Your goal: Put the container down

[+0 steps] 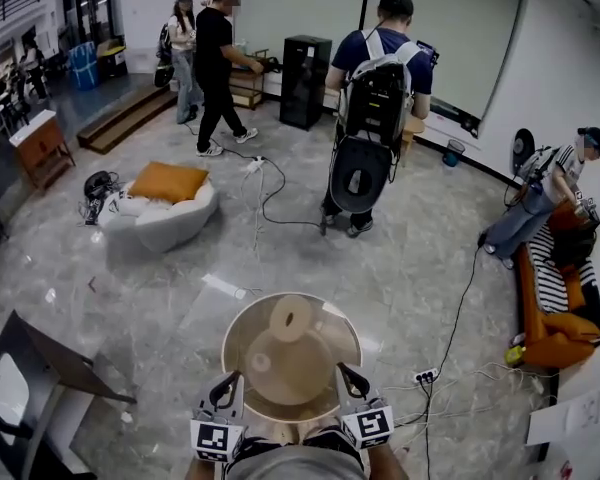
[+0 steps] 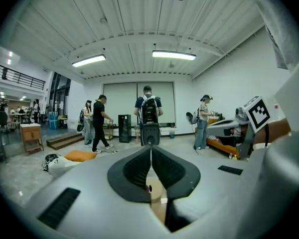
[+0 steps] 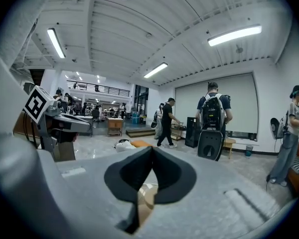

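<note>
A round clear container (image 1: 291, 297) with tan tape rolls (image 1: 290, 319) inside hangs above the floor, low in the middle of the head view. My left gripper (image 1: 228, 386) is shut on its left rim and my right gripper (image 1: 348, 378) on its right rim. In the left gripper view the left gripper (image 2: 150, 151) shows dark pads meeting in a thin seam, with a bit of the container (image 2: 157, 195) below them. The right gripper (image 3: 152, 151) looks the same in its own view, pads together over a tan sliver of the container (image 3: 147, 198).
A white beanbag with an orange cushion (image 1: 165, 203) lies to the left. Cables and a power strip (image 1: 425, 375) cross the floor at right, near an orange sofa (image 1: 555, 318). A dark folded stand (image 1: 30, 378) sits at lower left. Several people stand farther back.
</note>
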Demonstrator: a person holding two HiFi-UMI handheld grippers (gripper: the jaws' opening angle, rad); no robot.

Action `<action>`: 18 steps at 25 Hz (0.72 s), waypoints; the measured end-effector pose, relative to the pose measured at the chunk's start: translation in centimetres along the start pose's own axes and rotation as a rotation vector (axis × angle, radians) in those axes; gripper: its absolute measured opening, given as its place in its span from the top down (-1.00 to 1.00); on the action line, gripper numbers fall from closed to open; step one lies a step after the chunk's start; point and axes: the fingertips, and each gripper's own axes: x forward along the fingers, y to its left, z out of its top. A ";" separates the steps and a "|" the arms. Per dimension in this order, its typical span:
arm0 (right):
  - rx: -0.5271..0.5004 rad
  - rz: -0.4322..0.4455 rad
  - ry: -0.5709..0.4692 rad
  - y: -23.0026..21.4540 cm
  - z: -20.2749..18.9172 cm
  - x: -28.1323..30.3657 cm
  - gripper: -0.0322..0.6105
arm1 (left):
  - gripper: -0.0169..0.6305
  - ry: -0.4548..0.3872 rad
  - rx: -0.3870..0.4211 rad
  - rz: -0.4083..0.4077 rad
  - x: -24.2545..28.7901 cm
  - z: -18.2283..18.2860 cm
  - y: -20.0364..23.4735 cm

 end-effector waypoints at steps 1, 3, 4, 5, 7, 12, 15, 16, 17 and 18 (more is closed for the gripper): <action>0.001 0.001 -0.001 0.1 0.0 0.0 0.90 | 0.87 0.001 0.002 -0.001 -0.1 0.0 0.0; -0.003 -0.001 -0.006 0.3 0.0 0.0 0.90 | 0.87 0.002 0.007 -0.002 -0.3 -0.1 0.1; -0.005 -0.002 -0.009 0.3 0.1 -0.1 0.90 | 0.87 0.002 0.009 -0.002 -0.4 -0.1 0.2; -0.006 -0.002 -0.013 0.4 0.2 -0.1 0.90 | 0.87 0.002 0.010 -0.002 -0.4 -0.1 0.1; -0.004 -0.001 -0.020 0.5 0.4 -0.3 0.90 | 0.87 0.003 0.011 -0.005 -0.5 0.0 -0.1; -0.002 0.003 -0.034 0.5 0.8 -0.5 0.90 | 0.87 0.007 0.015 -0.015 -0.4 0.0 -0.6; -0.005 0.001 -0.039 0.6 1.0 -0.6 0.90 | 0.87 0.008 0.014 -0.018 -0.5 -0.1 -0.7; -0.006 0.002 -0.042 0.7 1.1 -0.6 0.90 | 0.87 0.008 0.013 -0.019 -0.6 -0.1 -0.7; -0.006 0.003 -0.045 0.8 1.2 -0.7 0.90 | 0.87 0.008 0.013 -0.019 -0.7 -0.1 -0.8; -0.005 0.005 -0.047 0.9 1.3 -0.8 0.90 | 0.87 0.007 0.014 -0.018 -0.7 -0.1 -0.8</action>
